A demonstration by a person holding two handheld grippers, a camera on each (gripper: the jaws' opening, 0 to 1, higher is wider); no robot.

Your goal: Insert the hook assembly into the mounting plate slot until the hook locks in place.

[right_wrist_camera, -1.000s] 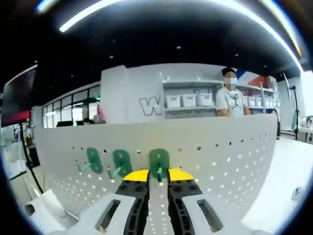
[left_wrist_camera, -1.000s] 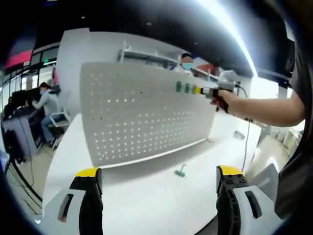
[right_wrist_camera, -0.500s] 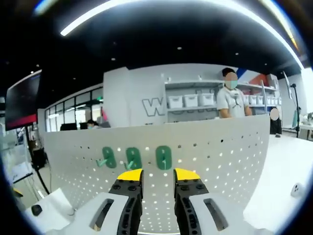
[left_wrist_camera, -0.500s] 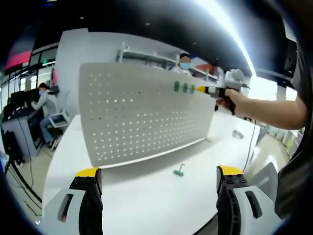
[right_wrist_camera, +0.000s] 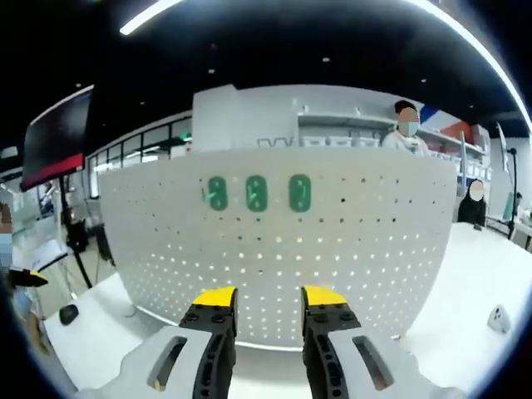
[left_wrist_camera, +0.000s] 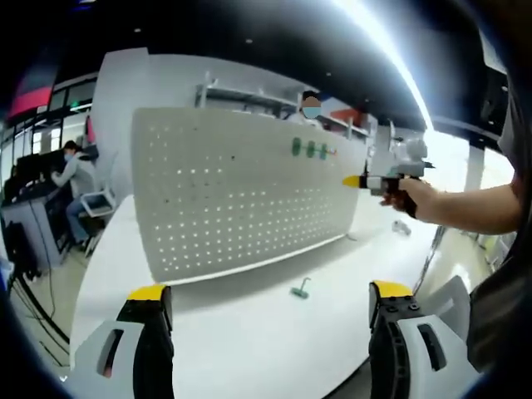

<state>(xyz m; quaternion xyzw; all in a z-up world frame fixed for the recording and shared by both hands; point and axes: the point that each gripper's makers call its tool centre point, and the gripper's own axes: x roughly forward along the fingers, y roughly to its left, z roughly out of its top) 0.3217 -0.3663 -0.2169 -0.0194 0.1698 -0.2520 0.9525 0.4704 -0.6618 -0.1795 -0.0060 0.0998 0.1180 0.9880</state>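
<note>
Hooks [right_wrist_camera: 256, 193] apparently seated in pegboard [right_wrist_camera: 357, 249].

A white perforated metal mounting plate [right_wrist_camera: 283, 249] stands upright on the white table. Three green plastic hooks [right_wrist_camera: 256, 193] sit side by side in a row near its top edge, seated in its holes. A fourth green hook [left_wrist_camera: 300, 289] lies loose on the table before the plate.

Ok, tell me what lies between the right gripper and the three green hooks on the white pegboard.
Only bare white pegboard separates right gripper from green hooks, in the right gripper view.
</note>
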